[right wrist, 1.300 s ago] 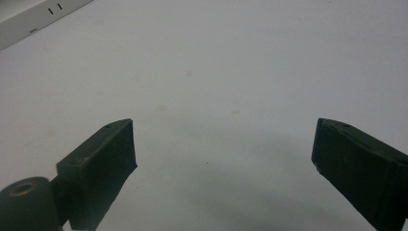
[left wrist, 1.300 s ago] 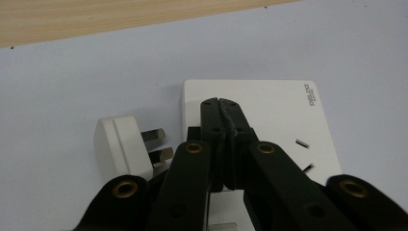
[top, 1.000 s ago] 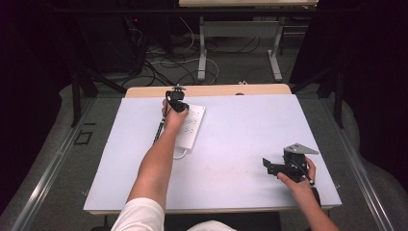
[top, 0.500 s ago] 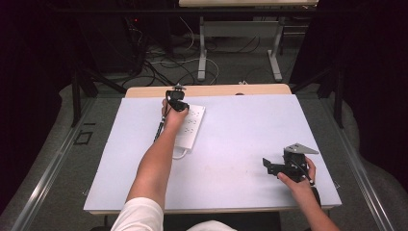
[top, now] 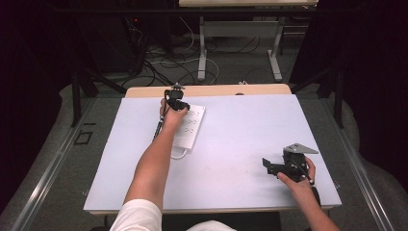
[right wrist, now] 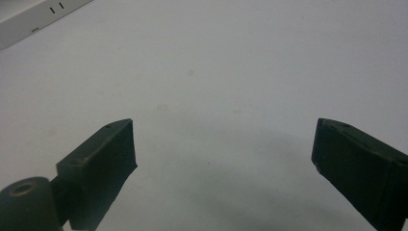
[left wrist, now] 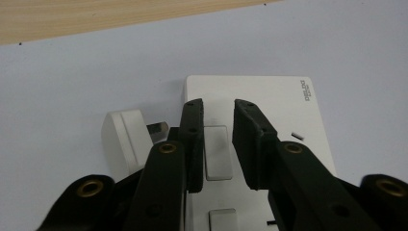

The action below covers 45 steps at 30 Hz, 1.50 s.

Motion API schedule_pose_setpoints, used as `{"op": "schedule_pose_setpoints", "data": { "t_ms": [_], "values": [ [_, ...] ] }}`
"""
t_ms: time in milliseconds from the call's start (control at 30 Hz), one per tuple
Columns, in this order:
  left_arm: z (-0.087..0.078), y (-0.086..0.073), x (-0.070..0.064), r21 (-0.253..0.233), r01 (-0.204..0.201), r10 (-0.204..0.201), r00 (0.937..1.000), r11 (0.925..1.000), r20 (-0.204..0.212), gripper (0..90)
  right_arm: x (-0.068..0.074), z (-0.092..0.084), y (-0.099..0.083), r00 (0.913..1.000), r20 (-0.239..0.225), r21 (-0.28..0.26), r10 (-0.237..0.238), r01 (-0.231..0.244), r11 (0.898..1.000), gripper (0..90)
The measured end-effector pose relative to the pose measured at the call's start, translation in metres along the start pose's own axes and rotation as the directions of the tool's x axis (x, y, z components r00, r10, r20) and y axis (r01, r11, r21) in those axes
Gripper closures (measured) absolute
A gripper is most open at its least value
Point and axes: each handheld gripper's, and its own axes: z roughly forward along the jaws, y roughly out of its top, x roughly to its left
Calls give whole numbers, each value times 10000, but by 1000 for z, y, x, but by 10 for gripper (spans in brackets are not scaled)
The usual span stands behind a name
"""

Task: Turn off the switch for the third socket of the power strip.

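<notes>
A: What can be read on the power strip point(left wrist: 284, 110)?

B: Small dark lettering is printed near its far right corner in the left gripper view, but it is too small to be made out. No other writing is seen.

A: How many things are counted, from the left?

B: One white plug point(left wrist: 126, 139) is seen just beside the strip's left edge, with a metal pin turned toward the strip. One white power strip point(top: 189, 126) is laid on the pale table mat point(top: 240, 144), toward the far left part. Two grey rocker switches are counted on it in the left gripper view, the far switch point(left wrist: 217, 153) and a near one point(left wrist: 222, 220) cut off by the frame. One white cord is seen curling from the strip's near end in the high view.

A: And the grippers?

B: Two are counted. The left gripper point(left wrist: 217, 113) is held over the strip's far end, its jaws narrowed to a small gap on either side of the far switch; whether the switch is touched cannot be told. The right gripper point(top: 267, 166) is held low at the near right of the mat, well apart from the strip, with its jaws spread wide and nothing between them.
</notes>
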Motion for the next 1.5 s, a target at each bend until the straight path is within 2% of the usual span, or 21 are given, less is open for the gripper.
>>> {"op": "schedule_pose_setpoints", "data": {
  "t_ms": [267, 300, 367, 400, 567, 900, 1167, 1200, 1333, 1433, 1500],
  "values": [
    [-5, 1, -2, -53, -136, 136, 9999, 9999, -12, 661, 0, 0, 0, 10000, -50, 20, -14, 14, 10000, 76],
    [-5, 2, -3, -84, -21, 21, 10000, 10000, 21, 649, 0, 0, 0, 10000, -59, 20, -17, 17, 10000, 76],
    [-6, 2, -2, -91, -79, 79, 10000, 9999, 33, 636, 0, 0, 0, 10000, -64, 26, -14, 15, 10000, 76],
    [-7, 2, -3, -98, 61, -61, 10000, 9999, 30, 613, 0, 0, 0, 10000, -80, 35, -23, 24, 10000, 76],
    [-8, 1, -4, 27, 108, -108, 9999, 9999, 2, 550, 0, 0, 0, 9999, -113, 31, 5, -5, 10000, 76],
    [-14, 1, -6, 111, 7, -7, 10000, 9999, -50, 425, 0, 1, 0, 9999, -143, 52, -43, 44, 10000, 76],
    [-21, 0, -9, 251, -12, 9, 9999, 9997, 113, 398, -1, 1, 0, 9999, -165, 49, 13, -12, 10000, 76],
    [-24, 0, -9, 290, -147, 142, 9998, 9995, 169, 393, -1, 1, 0, 9999, -167, 43, 20, -19, 10000, 76],
    [-30, 1, -11, 247, -218, 212, 9995, 9995, 242, 389, -1, 1, 0, 9998, -173, 28, 22, -22, 10000, 76],
    [-36, 1, -12, 200, -361, 360, 9993, 9991, 62, 389, -1, 1, 1, 9998, -183, 39, 0, 0, 10000, 76],
    [-40, 2, -12, 167, -398, 395, 9991, 9991, 167, 392, -1, 1, 0, 9997, -224, 69, -10, 12, 10000, 77]
  ]
}}
